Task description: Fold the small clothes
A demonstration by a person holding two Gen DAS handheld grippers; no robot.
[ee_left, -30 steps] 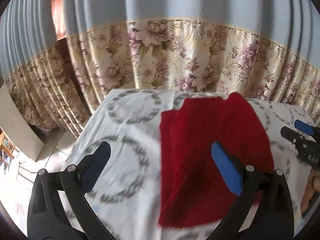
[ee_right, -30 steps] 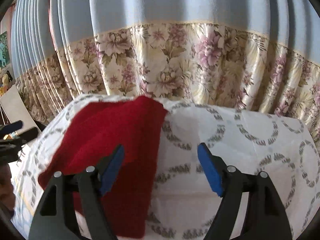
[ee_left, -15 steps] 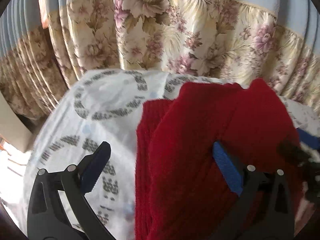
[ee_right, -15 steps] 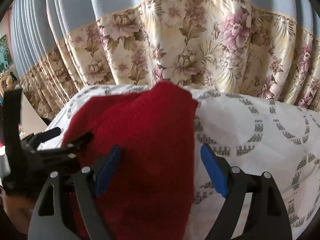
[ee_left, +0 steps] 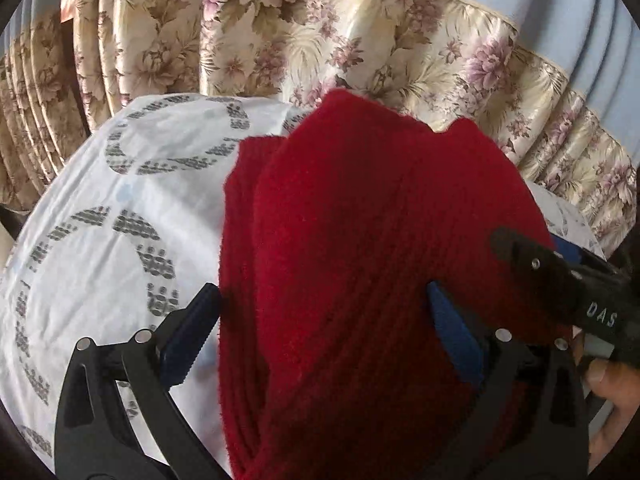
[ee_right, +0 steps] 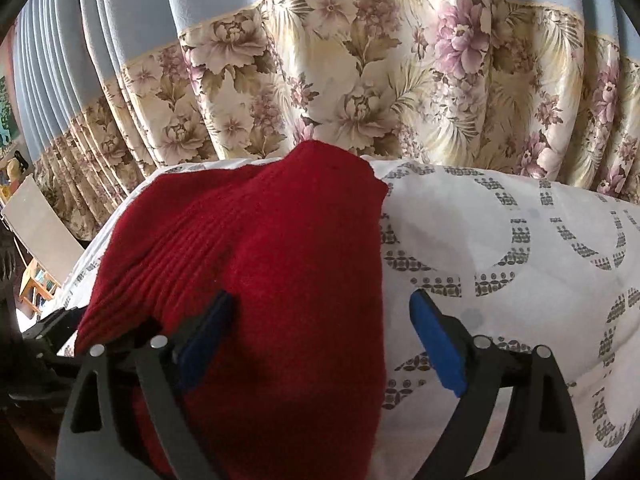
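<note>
A red knit garment (ee_left: 380, 240), folded into layers, lies on a table under a white cloth (ee_left: 100, 216) printed with grey rings. My left gripper (ee_left: 320, 300) hangs open just over the garment's left half; its left finger is at the folded edge and its right finger is over the middle. In the right wrist view the same garment (ee_right: 280, 240) fills the left side. My right gripper (ee_right: 322, 304) straddles the garment's right edge, its jaws opening, with cloth between them but no pad pressing on it. The right gripper (ee_left: 560, 276) also shows from the side in the left wrist view.
A floral curtain (ee_right: 360, 80) with blue cloth above it hangs right behind the table's far edge. A hand (ee_left: 608, 384) holds the right gripper. The white cloth (ee_right: 520, 280) lies bare to the right of the garment. A pale board (ee_right: 36, 220) leans at far left.
Both grippers have come down and forward, so the garment now fills much more of each view. The right gripper has moved in close beside the left one. The right jaws stand slightly wider.
</note>
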